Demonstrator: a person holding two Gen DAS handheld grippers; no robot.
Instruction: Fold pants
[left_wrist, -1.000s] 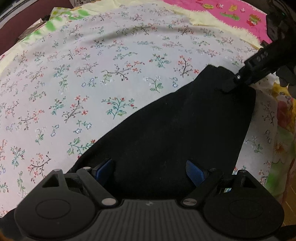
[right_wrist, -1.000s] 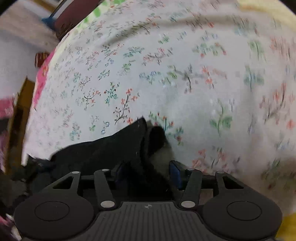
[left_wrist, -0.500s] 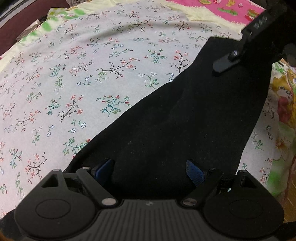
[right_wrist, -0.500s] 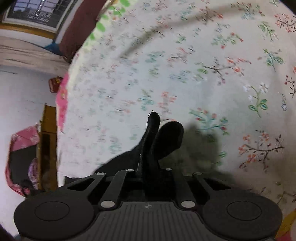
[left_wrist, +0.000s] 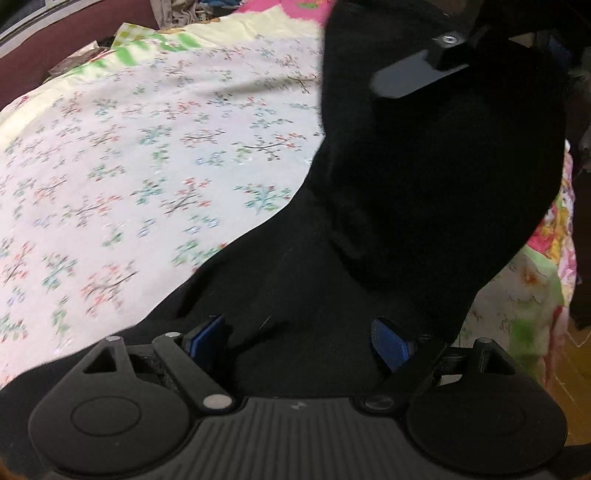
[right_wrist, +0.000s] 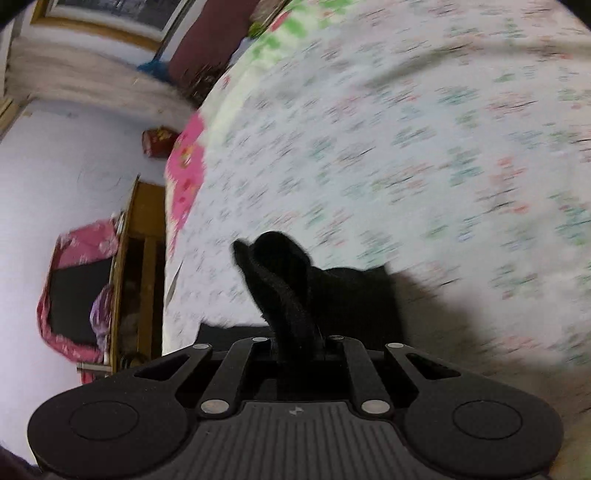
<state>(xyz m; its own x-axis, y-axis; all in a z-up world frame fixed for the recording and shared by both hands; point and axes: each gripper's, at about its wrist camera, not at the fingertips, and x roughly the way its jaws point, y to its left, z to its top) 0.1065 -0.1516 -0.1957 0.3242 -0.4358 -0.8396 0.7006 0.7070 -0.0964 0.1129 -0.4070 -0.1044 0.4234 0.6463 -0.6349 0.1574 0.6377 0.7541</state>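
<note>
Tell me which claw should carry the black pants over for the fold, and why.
Right. The right claw is already shut on a bunched edge of the black pants, lifted off the floral sheet. The left claw is open, pads either side of the cloth without pinching, so it would probably have to grip first.

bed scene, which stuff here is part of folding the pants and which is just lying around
In the job:
- black pants
- right gripper, shut on a pants edge
- left gripper, pants between its fingers
- floral sheet as the work surface

Lying about:
- pink patterned cloth
- red box
- wooden furniture
</note>
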